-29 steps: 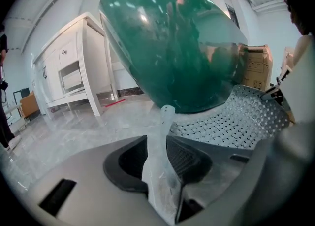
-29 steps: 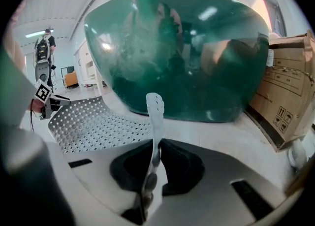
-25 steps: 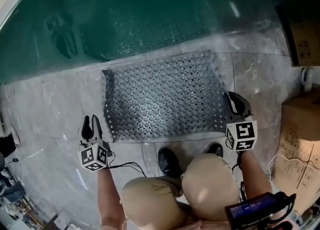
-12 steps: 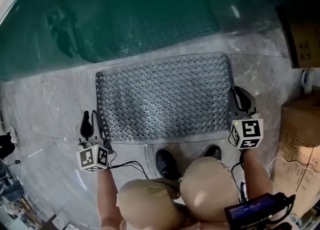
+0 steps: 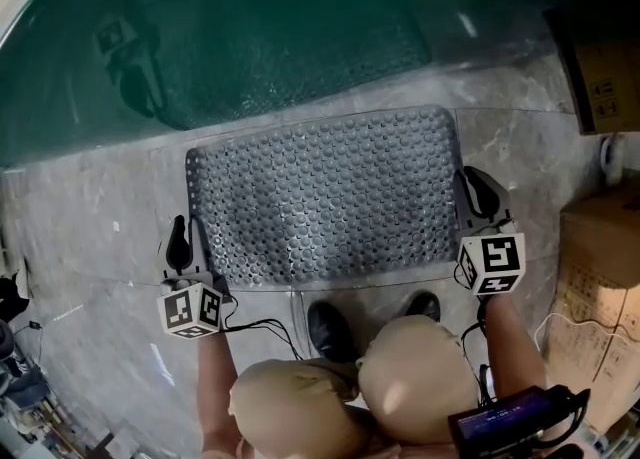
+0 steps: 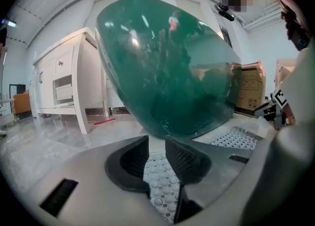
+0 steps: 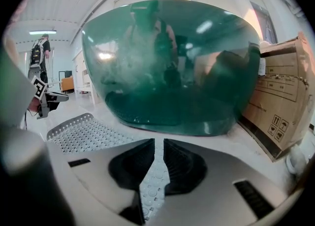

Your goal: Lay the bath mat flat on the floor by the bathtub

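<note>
A grey perforated bath mat [image 5: 325, 197] lies spread on the stone floor right beside the dark green bathtub [image 5: 250, 27]. My left gripper [image 5: 186, 243] is at the mat's near left corner. In the left gripper view its jaws [image 6: 156, 153] are shut on a strip of the mat [image 6: 160, 188]. My right gripper [image 5: 478, 192] is at the mat's right edge. In the right gripper view its jaws [image 7: 158, 156] pinch the mat's edge [image 7: 151, 188]. The rest of the mat [image 7: 83, 129] lies flat to that gripper's left.
Cardboard boxes [image 5: 605, 277] stand at the right, and another box [image 5: 600, 67] sits by the tub's end. The person's shoes [image 5: 330, 327] are just behind the mat's near edge. A black cable [image 5: 255, 327] trails from the left gripper. A white cabinet [image 6: 64, 82] stands beyond the tub.
The mat has spread wider and flatter: its left edge went left and its far right corner unfolded. Both grippers moved slightly outward with the mat's edges.
</note>
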Demonstrator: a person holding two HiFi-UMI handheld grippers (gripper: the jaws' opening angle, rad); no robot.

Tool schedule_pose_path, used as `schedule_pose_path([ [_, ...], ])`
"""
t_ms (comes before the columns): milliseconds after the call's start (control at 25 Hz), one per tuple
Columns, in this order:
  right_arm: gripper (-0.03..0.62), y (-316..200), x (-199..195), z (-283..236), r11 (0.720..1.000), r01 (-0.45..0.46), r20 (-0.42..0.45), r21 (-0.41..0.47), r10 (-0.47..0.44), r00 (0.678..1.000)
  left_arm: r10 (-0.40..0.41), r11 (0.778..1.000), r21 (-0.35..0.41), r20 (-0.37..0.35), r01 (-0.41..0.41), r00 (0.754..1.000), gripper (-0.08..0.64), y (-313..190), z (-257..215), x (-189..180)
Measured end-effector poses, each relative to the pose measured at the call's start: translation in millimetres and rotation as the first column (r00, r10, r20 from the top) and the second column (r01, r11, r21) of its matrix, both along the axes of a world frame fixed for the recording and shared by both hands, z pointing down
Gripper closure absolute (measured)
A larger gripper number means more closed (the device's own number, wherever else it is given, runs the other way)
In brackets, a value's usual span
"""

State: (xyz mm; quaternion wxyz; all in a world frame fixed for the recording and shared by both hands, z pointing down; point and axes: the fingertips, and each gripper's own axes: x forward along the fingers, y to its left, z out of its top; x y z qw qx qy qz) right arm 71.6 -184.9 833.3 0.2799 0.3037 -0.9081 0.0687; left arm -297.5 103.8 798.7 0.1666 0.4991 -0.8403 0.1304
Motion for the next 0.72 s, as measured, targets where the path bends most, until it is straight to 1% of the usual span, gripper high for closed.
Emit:
schedule_pose_path([
  [200, 0.529, 0.0, 1.7, -3.5, 1.0, 0.006, 0.006, 0.017, -0.006, 1.0, -0.003, 1.0, 0.003, -0.004, 0.003, 1.0, 0.449, 0.1, 2.5, 2.7],
  [360, 0.535, 0.3, -1.7, -6.7, 1.0, 0.012, 0.015, 0.021, -0.013, 1.0, -0.005, 1.0, 0.015, -0.003, 0.005, 1.0, 0.477, -1.5, 1.1, 3.3],
  [560, 0.557, 7.1, -15.0, -18.2, 0.997, 0.062, 0.037, 0.045, -0.064, 0.997, -0.011, 1.0, 0.027, 0.019, 0.011, 1.0, 0.52, -8.4, -5.1, 5.2],
  [720, 0.566, 11.0, -24.7, -29.0, 0.994, 0.083, 0.069, 0.065, -0.087, 0.994, -0.019, 0.999, 0.036, 0.038, 0.017, 0.999, 0.531, -15.8, -9.8, 7.8],
])
